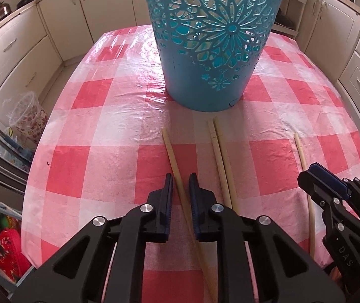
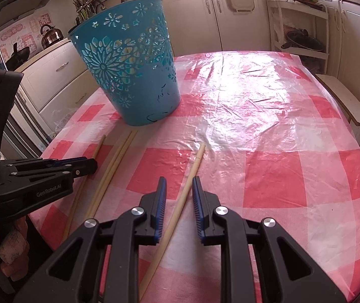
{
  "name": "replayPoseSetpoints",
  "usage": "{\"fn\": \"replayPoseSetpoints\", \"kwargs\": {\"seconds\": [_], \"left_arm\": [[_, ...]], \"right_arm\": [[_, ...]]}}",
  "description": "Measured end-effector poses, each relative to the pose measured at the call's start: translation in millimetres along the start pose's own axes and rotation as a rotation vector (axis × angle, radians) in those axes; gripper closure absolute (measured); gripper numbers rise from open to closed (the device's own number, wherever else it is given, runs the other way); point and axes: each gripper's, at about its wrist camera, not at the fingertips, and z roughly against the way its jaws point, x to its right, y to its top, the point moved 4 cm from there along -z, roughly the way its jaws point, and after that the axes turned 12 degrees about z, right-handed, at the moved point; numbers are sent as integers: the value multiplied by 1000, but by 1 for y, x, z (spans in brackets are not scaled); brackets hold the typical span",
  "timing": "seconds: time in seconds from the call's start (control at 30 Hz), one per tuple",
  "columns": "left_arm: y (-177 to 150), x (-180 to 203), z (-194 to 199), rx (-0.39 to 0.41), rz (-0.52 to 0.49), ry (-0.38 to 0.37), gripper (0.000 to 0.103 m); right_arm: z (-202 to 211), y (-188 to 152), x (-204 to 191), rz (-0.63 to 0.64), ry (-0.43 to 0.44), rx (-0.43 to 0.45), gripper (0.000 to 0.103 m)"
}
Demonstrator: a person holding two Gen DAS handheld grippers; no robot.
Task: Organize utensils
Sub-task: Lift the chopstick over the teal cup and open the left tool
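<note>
Several wooden chopsticks lie on the red-checked tablecloth in front of a blue cut-out basket (image 1: 212, 43), which also shows in the right wrist view (image 2: 134, 75). My left gripper (image 1: 181, 180) is open, its jaws on either side of the leftmost chopstick (image 1: 173, 159). A touching pair of chopsticks (image 1: 219, 151) lies just to its right. My right gripper (image 2: 178, 184) is open, its jaws on either side of the rightmost chopstick (image 2: 191, 174), which shows in the left wrist view (image 1: 302, 156). The left gripper is seen from the side in the right wrist view (image 2: 89, 165).
The table (image 2: 268, 126) has a wrinkled plastic cover. Cream kitchen cabinets (image 2: 243, 17) surround it. A wooden bench (image 2: 344, 101) stands at the right edge. A kettle (image 2: 51, 35) sits on the far counter. A floral container (image 1: 28, 118) stands on the floor at the left.
</note>
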Motion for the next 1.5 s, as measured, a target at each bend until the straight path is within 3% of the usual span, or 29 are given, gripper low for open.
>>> {"fn": "replayPoseSetpoints", "kwargs": {"seconds": [0.07, 0.47, 0.6, 0.73, 1.1, 1.5], "left_arm": [[-1, 3, 1, 6, -16, -6, 98], [1, -10, 46, 151, -6, 29, 98], [7, -9, 71, 219, -1, 14, 98], [18, -12, 103, 295, 34, -47, 98], [87, -14, 201, 550, 129, -209, 98], [181, 9, 204, 697, 199, -259, 98]], "right_arm": [[0, 0, 0, -4, 1, 4, 82], [2, -1, 6, -36, 27, 14, 82], [2, -1, 6, -35, 27, 16, 82], [2, -1, 5, -28, 19, 19, 81], [2, -1, 3, -30, 23, 23, 78], [2, 0, 3, -40, 46, 27, 72]]}}
